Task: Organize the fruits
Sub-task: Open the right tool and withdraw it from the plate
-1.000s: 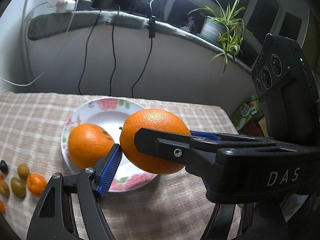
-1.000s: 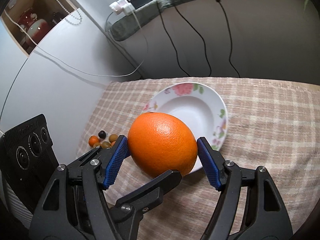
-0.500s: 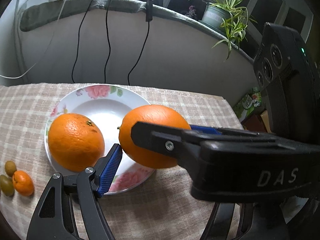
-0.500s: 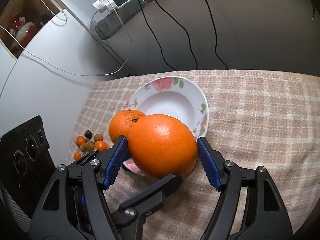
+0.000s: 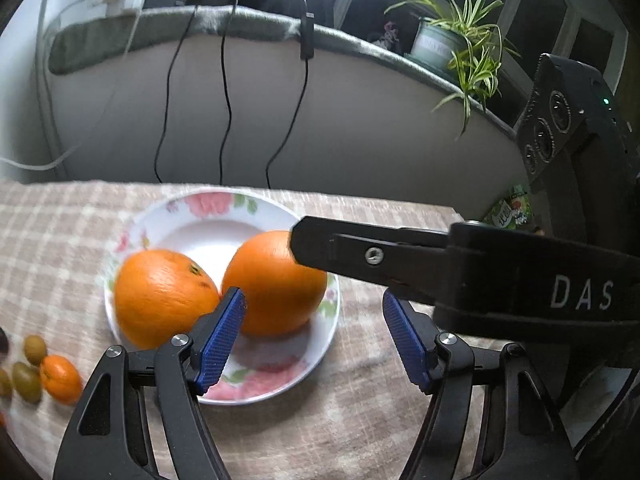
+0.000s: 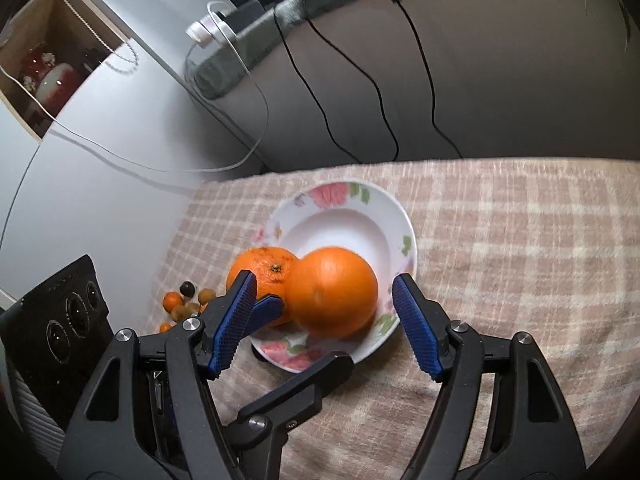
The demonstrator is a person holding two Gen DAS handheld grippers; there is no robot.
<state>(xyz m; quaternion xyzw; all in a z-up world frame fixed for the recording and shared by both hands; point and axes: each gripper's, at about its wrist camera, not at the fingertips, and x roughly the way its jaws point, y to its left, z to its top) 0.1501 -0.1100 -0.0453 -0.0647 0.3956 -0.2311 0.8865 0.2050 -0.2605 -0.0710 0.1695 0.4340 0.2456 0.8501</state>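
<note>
The right gripper has released its orange; a second ago the jaws clamped it above the plate. It now rests on the plate, touching the other orange. Both oranges are therefore placed. The left gripper stands open and empty. Only the left view shows the potted plant; the right view shows the small fruits on the worktop more fully.
</note>
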